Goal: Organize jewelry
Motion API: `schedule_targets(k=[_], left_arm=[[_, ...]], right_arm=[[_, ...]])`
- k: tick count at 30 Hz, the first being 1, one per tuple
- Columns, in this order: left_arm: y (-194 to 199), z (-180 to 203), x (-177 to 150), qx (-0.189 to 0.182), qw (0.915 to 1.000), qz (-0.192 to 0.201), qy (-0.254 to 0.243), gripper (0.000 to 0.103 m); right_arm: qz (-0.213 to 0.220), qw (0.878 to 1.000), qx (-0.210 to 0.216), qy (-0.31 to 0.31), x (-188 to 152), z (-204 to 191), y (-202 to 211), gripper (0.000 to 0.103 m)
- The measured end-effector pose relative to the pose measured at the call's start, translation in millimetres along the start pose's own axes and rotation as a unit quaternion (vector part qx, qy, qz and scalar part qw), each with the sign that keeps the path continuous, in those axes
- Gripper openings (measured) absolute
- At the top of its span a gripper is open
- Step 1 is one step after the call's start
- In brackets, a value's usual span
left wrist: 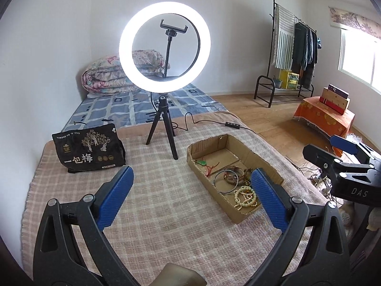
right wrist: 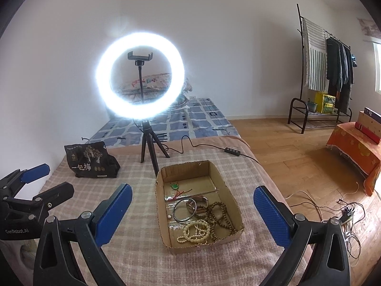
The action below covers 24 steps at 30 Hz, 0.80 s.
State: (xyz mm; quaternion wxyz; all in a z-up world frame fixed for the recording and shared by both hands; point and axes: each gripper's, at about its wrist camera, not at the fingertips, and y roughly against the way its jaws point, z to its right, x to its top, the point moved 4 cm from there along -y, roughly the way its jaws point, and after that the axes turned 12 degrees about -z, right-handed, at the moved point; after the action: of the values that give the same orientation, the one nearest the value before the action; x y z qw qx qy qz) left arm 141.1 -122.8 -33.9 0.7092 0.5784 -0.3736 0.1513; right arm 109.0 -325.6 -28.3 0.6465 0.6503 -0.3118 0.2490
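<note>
Clearly both tongs, left tongs (left wrist: 191, 186) and right tongs (right wrist: 193, 202), hang released; tangled beads (right wrist: 195, 232) in the cardboard tray (right wrist: 234, 197) may snag together.

A lit ring light (left wrist: 164, 47) stood on a small black tripod (left wrist: 163, 124) toward twelve o'clock on the plaid blanket (left wrist: 152, 214), a phone clamp (left wrist: 173, 29) showing inside the ring. Its cable with an inline remote (right wrist: 231, 150) ran off toward two o'clock. A black snack bag (left wrist: 89, 148) printed with white characters sat at ten o'clock. Beyond lay a blue patterned mattress (left wrist: 133, 109) with a folded floral quilt (left wrist: 112, 76). At two o'clock stood a clothes rack (left wrist: 295, 54) with hanging garments, and at three o'clock an orange-draped stand (left wrist: 321, 116) bearing boxes.
</note>
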Motion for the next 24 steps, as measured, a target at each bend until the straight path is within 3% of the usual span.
schedule_targets(k=[24], left_arm=[[-3,25,0,0.026,0.9996,-0.005,-0.008,0.103]], right_arm=[[-0.006,1.0,0.011,-0.019,-3,11,-4,0.103]])
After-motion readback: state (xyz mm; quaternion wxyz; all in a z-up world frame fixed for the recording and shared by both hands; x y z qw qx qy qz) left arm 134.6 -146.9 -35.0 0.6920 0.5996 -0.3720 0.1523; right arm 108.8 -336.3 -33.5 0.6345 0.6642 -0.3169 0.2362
